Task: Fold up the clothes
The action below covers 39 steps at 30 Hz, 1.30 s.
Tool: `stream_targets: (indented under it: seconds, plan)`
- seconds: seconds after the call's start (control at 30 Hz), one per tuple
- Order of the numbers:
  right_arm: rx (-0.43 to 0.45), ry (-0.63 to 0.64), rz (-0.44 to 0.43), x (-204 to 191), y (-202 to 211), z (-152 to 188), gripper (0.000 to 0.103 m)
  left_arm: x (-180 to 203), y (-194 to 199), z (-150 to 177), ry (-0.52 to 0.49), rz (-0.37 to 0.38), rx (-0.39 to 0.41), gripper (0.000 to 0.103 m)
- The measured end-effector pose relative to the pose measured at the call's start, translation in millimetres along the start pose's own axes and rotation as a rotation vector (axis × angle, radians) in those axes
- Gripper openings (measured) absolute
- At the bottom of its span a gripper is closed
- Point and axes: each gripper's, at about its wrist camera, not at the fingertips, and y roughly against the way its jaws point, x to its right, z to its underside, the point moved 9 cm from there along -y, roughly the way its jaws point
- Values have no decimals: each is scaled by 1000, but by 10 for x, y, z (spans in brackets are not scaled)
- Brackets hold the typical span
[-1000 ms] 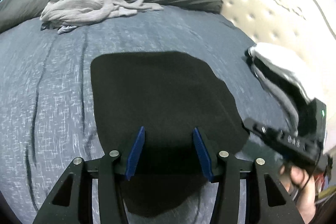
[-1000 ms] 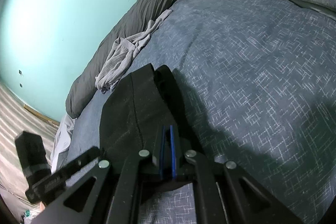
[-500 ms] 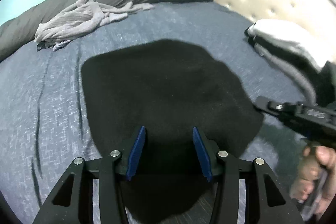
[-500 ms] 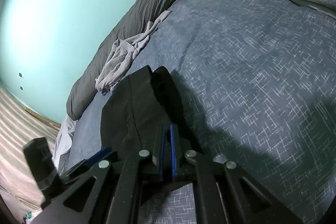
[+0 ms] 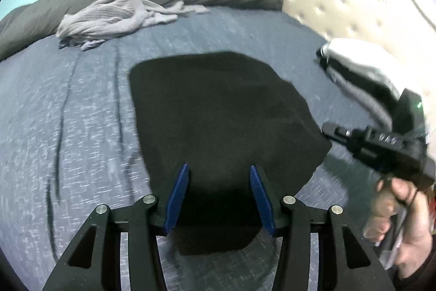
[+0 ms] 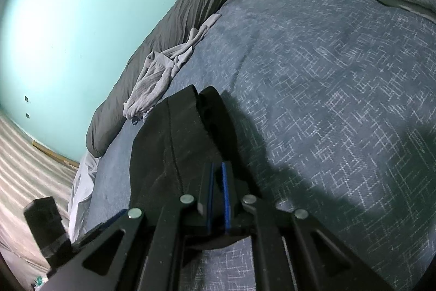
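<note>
Black garment (image 5: 218, 116) lies flat mid-bed (image 5: 90, 105). Right gripper (image 6: 217, 198), fingers clamped on its near edge, holds it taut; left gripper (image 5: 219, 195), fingers apart, hovers above, seemingly ready to grasp.

Pretty dim room overall. The teal wall (image 6: 62, 26) behind the bed glows brightest, kinda washed out. Heavy fisheye bend with black corners in both views. Left view is motion-smeared, especially the bedspread (image 5: 81, 105) ahead-left of the gripper. Right view's sharper, with dark shadows across the bedspread just ahead and right of the fingers.
</note>
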Motion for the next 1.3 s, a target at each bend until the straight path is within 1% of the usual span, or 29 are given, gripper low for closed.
stream_targets:
  seconds: [0.07,0.17,0.23,0.3,0.33,0.37,0.4,0.43,0.5,0.53,0.63,0.7,0.73,0.77,0.93,1.07,1.2,1.3]
  plan:
    - [7,-12,4,16,21,1,6,-124,39,31,42,5,-3,51]
    - [36,-35,27,65,125,8,7,-305,13,123,98,6,-34,51]
    - [55,-51,34,86,203,14,7,-335,15,189,115,19,-47,51]
    - [39,-68,11,25,232,125,8,-340,34,251,118,25,-56,51]
    - [29,-76,-2,-11,244,187,11,-345,57,270,118,27,-56,51]
    - [20,-85,-16,-47,255,248,20,-350,80,290,118,30,-57,51]
    - [10,-93,-29,-83,268,310,26,-355,102,310,118,32,-57,51]
    - [0,-101,-42,-118,280,371,37,-362,126,329,118,34,-57,51]
    - [-19,-118,-69,-190,306,493,39,-426,196,377,131,33,-54,51]
    - [-42,-123,-84,-228,280,574,41,-459,225,398,139,33,-53,51]
    - [-108,-164,-118,-314,101,784,58,-566,324,459,156,29,-50,51]
    - [-151,-192,-141,-371,-19,921,59,-639,379,480,160,24,-49,51]
    - [-158,-194,-141,-383,-57,936,60,-675,406,488,161,21,-48,51]
    - [-161,-193,-138,-391,-89,938,64,-715,430,487,164,17,-44,51]
    - [-175,-188,-124,-432,-252,947,67,-968,453,385,186,6,-38,52]
    - [-187,-184,-113,-465,-383,954,68,-1114,330,184,198,6,-44,55]
    - [-199,-180,-101,-498,-512,961,68,-1190,101,-109,222,43,-47,55]
    - [-206,-178,-98,-518,-593,960,68,-1205,-114,-342,255,86,-59,55]
